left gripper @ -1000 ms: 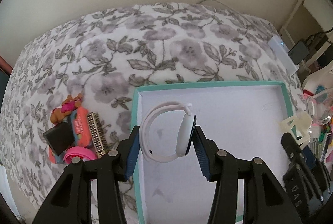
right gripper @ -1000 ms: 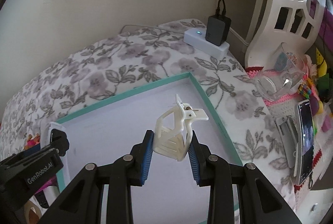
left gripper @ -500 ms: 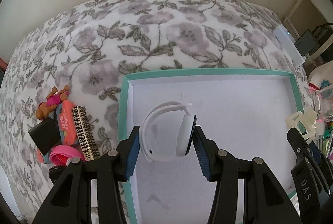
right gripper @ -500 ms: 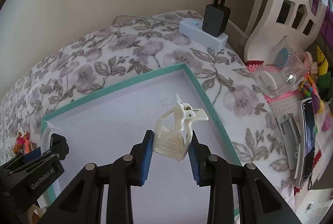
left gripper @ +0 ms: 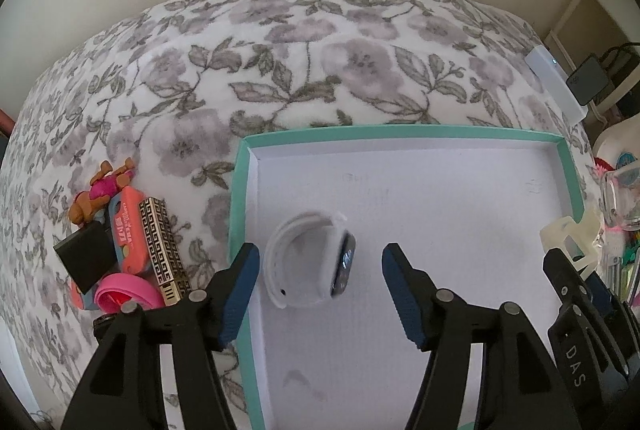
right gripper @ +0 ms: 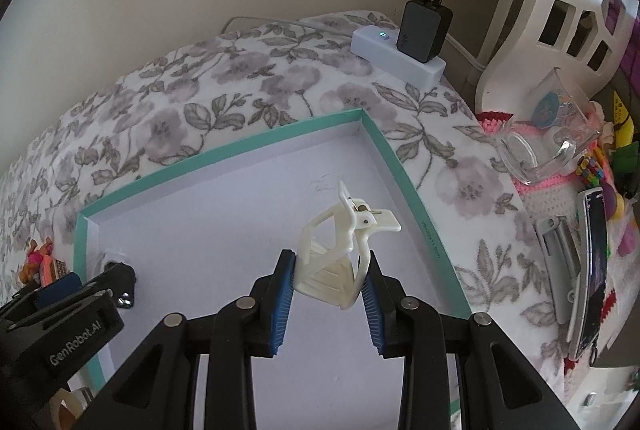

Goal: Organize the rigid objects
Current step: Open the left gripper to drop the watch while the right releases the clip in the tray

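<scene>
Lying on the white floor of the teal-rimmed box (left gripper: 240, 190), near its 9 o'clock wall, a white smartwatch (left gripper: 310, 264) sits free between the widely parted fingers of the left gripper (left gripper: 320, 290), touching neither pad. Right gripper (right gripper: 328, 290): fingers closed onto a cream hair claw clip (right gripper: 340, 250), held over the box interior toward its 3 o'clock wall. Outside the box at 9 o'clock, on the floral blanket (left gripper: 280, 50), a cluster of small items (left gripper: 120, 250). At 1 o'clock, a white power strip (right gripper: 396, 58) carrying a black charger (right gripper: 424, 34).
</scene>
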The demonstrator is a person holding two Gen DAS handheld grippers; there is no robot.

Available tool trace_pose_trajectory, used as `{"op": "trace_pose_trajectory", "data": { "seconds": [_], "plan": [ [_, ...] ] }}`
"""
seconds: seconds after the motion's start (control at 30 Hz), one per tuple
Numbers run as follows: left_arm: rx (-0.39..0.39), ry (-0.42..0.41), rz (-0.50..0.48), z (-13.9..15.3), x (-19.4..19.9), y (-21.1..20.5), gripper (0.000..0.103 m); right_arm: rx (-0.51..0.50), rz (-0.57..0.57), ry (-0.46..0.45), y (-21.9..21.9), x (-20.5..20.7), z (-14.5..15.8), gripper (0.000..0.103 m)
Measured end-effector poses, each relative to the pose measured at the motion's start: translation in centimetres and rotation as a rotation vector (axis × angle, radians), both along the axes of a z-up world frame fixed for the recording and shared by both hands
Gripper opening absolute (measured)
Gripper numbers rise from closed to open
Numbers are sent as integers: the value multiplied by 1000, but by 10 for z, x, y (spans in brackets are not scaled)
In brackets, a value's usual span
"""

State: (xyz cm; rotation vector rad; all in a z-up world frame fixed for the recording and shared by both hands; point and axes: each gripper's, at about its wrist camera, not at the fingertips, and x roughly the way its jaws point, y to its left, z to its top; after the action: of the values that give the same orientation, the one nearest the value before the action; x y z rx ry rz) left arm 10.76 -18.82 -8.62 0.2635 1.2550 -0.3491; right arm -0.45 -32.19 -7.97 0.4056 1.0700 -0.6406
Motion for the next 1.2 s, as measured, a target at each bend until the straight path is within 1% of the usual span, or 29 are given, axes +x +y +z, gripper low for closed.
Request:
{"op": "trace_pose_trajectory", "data": {
  "seconds": [0.13,0.23,0.4,0.43,0.47,0.5,0.53,0.57,0.6,0.7,0.73,0.8,0.87,0.93,1.0,1.07,1.2],
  "plan": [
    [4,0,17,2,1,4,67,0,3,3,0,0,-1,35],
    [10,-4,29,2,2,6,71,-7,6,7,1,1,-1,35],
    [12,-3,44,2,3,9,71,-11,3,9,2,1,-1,37],
    [12,-2,46,2,3,9,71,-11,3,10,1,1,-1,40],
    [12,-1,50,2,4,10,72,-10,1,12,1,1,-1,48],
    [12,-1,54,2,4,11,74,-12,1,8,1,1,-1,53],
    [12,-1,59,2,5,12,80,-10,-2,5,1,0,-1,60],
    [9,-2,65,2,5,13,85,-10,-4,1,1,0,-1,62],
    [8,-5,70,3,6,14,86,-11,-8,0,0,0,0,63],
    [13,-16,82,5,7,17,86,-10,-10,1,0,0,-1,71],
    [16,-21,86,5,7,18,87,-8,-10,1,0,0,-1,75],
    [26,-31,95,5,8,20,94,-7,-7,3,0,0,-2,80],
    [33,-38,106,5,9,23,96,-8,-6,4,0,0,-2,88],
    [36,-40,117,5,11,25,96,-10,-9,2,0,0,-2,92],
    [33,-41,129,5,12,28,97,-6,-15,-1,-1,-1,-2,93],
    [34,-38,135,4,14,30,101,-2,-21,-2,-2,-2,-2,101],
    [43,-42,150,2,16,36,102,-4,-25,-6,-2,-2,-2,103]
  ]
}}
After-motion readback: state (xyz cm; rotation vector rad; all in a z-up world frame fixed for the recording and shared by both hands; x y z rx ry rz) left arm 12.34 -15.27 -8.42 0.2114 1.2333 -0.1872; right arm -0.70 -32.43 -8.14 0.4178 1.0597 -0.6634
